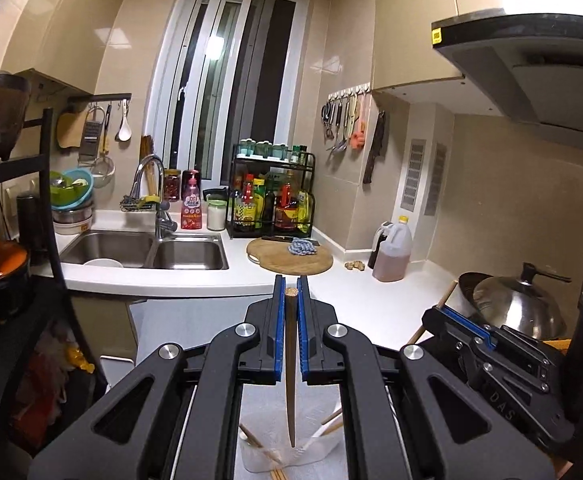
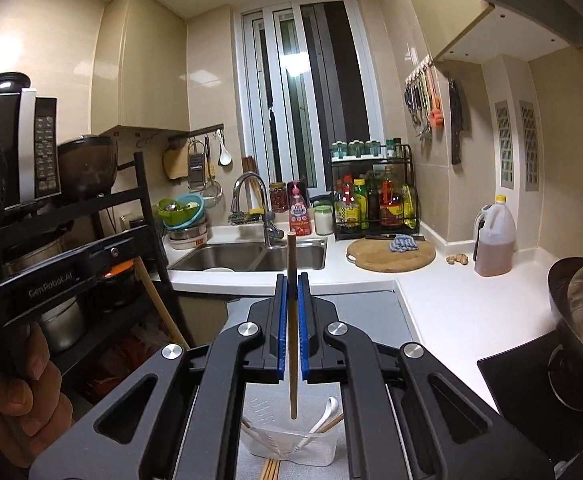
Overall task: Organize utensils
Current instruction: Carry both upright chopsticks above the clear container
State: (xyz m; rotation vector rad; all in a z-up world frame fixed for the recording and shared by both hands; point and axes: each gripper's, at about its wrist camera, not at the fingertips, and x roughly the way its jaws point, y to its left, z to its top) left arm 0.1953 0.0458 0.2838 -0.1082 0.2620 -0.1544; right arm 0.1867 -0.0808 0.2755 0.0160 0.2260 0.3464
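My left gripper (image 1: 290,286) is shut on a dark brown chopstick (image 1: 290,380) that hangs tip-down over a clear plastic container (image 1: 323,454). My right gripper (image 2: 291,284) is shut on a lighter wooden chopstick (image 2: 292,344), also held upright above the same clear container (image 2: 323,448). The container holds a white spoon (image 2: 323,414) and several chopsticks. More chopsticks (image 2: 271,470) lie flat in front of it. The right gripper also shows at the right of the left wrist view (image 1: 487,344); the left gripper shows at the left of the right wrist view (image 2: 51,284).
A white L-shaped counter (image 2: 443,304) carries a double sink (image 2: 251,258), a round cutting board (image 2: 391,256), a sauce rack (image 2: 371,204), an oil jug (image 2: 493,240) and a lidded wok (image 1: 519,308). A black shelf rack (image 2: 103,208) with pots stands on the left.
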